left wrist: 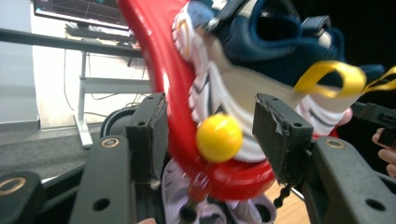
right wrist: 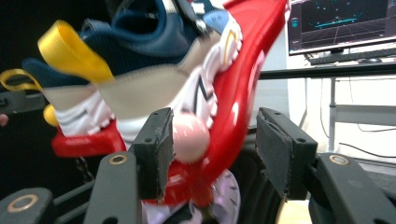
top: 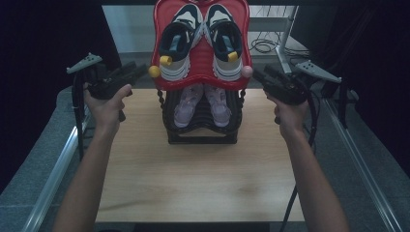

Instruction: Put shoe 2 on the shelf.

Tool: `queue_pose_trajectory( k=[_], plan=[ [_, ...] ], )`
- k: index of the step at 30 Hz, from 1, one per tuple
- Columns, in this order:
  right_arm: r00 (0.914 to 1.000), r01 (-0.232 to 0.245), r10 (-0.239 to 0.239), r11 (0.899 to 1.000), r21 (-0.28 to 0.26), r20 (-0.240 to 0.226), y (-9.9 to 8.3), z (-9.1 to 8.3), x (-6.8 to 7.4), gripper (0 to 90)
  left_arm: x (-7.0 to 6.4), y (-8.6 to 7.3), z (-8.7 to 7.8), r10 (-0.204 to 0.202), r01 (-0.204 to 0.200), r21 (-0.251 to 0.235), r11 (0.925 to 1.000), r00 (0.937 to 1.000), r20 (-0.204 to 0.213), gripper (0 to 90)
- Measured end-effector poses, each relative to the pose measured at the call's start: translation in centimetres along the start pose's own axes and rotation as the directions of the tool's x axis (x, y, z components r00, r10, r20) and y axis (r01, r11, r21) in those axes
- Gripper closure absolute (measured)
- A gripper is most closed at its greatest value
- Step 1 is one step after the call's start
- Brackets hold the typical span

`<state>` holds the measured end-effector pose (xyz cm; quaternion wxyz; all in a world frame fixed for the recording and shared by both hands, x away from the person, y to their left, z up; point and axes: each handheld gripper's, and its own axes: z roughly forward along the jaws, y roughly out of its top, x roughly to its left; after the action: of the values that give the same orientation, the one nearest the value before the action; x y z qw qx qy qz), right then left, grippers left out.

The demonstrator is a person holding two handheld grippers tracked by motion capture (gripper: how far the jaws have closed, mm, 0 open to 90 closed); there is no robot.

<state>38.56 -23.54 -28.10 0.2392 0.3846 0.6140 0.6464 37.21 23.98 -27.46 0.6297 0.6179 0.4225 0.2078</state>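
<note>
Flanking: red tray [top: 200, 79], one gripper per side
left gripper [left wrist: 210, 130]: spread open, yellow knob [left wrist: 218, 137] dead ahead
right gripper [right wrist: 212, 140]: spread open, pink knob [right wrist: 189, 137] dead ahead

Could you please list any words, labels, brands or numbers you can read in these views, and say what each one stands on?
None can be read.
The monitor in the right gripper view shows a graph and small marks, too small to read.
The screen at the top of the left gripper view is too blurred to read.
The sneakers on the red tray show no legible brand.
</note>
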Motion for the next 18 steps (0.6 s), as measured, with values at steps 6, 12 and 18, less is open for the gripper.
queue_pose_trajectory(
  k=[6,12,18],
  plan=[
    [1.0,0.009,-0.009,1.0,0.03,-0.001,-1.7,-0.3,-0.3,46.7,0.9,-1.8,-0.8,-0.009,0.009,0.01,0.9999,1.0,-0.002,45.7],
    [0.9998,0.019,-0.019,0.999,0.049,0.002,-3.5,-0.6,-0.5,46.6,1.7,-4.2,-1.7,-0.024,0.024,0.035,0.9991,0.9997,0.001,46.4],
    [0.9999,0.009,-0.009,0.998,0.069,-0.009,-5.9,-1.0,-0.5,46.6,2.4,-6.6,-2.0,-0.035,0.034,0.072,0.9968,0.9993,0.013,46.2]
  ],
)
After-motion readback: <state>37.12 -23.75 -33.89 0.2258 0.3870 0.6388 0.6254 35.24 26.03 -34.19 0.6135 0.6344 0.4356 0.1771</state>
